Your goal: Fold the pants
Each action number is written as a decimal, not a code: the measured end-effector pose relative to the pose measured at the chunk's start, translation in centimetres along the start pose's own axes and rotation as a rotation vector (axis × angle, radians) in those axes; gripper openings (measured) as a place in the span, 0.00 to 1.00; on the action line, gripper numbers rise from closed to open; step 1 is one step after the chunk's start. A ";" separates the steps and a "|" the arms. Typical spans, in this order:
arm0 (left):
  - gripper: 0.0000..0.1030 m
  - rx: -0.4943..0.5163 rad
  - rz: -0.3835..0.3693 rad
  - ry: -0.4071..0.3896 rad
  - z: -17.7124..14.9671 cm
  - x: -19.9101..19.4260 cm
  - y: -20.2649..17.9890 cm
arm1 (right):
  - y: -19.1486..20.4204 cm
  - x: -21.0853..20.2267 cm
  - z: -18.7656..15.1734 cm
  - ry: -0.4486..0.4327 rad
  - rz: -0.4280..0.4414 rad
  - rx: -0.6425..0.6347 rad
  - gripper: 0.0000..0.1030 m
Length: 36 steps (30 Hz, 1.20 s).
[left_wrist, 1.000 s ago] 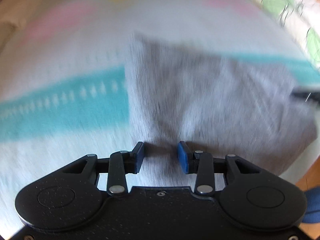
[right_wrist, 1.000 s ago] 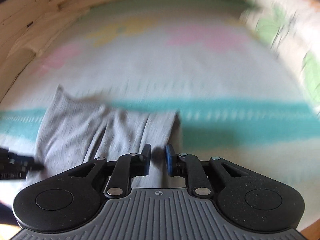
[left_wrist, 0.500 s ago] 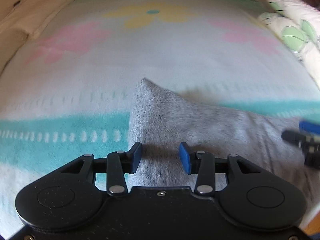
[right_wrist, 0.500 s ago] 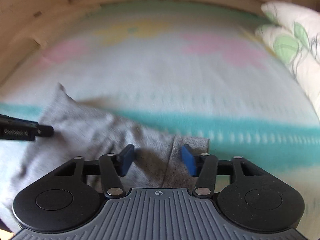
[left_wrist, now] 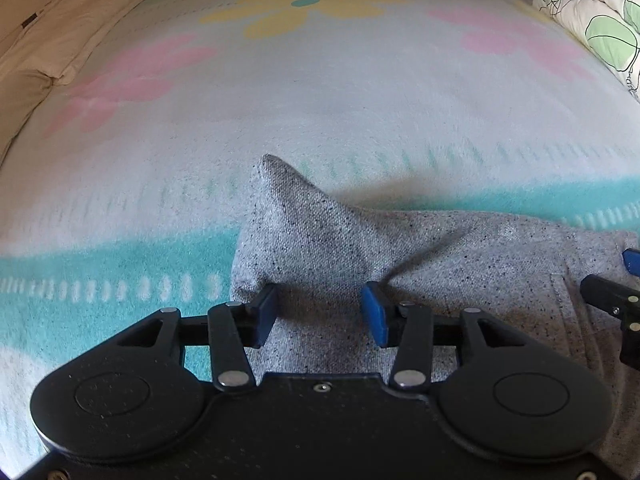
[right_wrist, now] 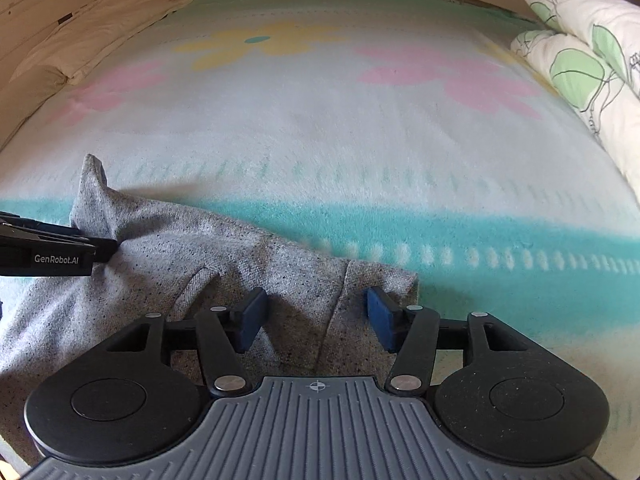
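Grey pants are laid on a bed; the left gripper and right gripper, jaws just spread, straddle an edge, seemingly released after folding.

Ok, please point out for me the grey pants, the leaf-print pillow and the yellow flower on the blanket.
grey pants [right_wrist: 224, 248]: right wrist view, on the flat speckled cloth near the pocket.
leaf-print pillow [right_wrist: 576, 68]: right wrist view, on a green leaf of the nearer pillow.
yellow flower [left_wrist: 308, 2]: left wrist view, on its teal centre.
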<state>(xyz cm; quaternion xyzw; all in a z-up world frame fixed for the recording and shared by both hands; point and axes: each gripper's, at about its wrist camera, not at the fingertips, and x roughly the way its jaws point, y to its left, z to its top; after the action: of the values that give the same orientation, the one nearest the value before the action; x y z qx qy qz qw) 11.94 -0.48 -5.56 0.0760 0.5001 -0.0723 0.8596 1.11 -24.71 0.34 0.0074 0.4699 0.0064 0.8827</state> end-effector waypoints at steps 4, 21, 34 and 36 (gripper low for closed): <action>0.52 -0.001 -0.006 0.005 0.5 0.4 -0.3 | -0.2 -0.1 -0.1 -0.004 0.010 0.009 0.55; 0.58 0.052 -0.074 -0.008 -6.1 -5.8 1.6 | -0.3 -5.1 -4.3 0.078 0.005 -0.037 0.58; 0.73 -0.012 -0.099 -0.015 -4.8 -4.2 5.6 | -3.9 -1.3 -4.0 0.128 0.143 0.213 0.85; 0.78 -0.043 -0.113 0.006 -4.5 -3.4 6.1 | -3.8 -1.2 -4.0 0.117 0.147 0.192 0.86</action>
<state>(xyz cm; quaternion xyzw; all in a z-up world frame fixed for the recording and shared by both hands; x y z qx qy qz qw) 7.67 6.58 -4.45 0.0295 0.5074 -0.1097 0.8542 -2.87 -28.46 -0.91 0.1259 0.5174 0.0266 0.8460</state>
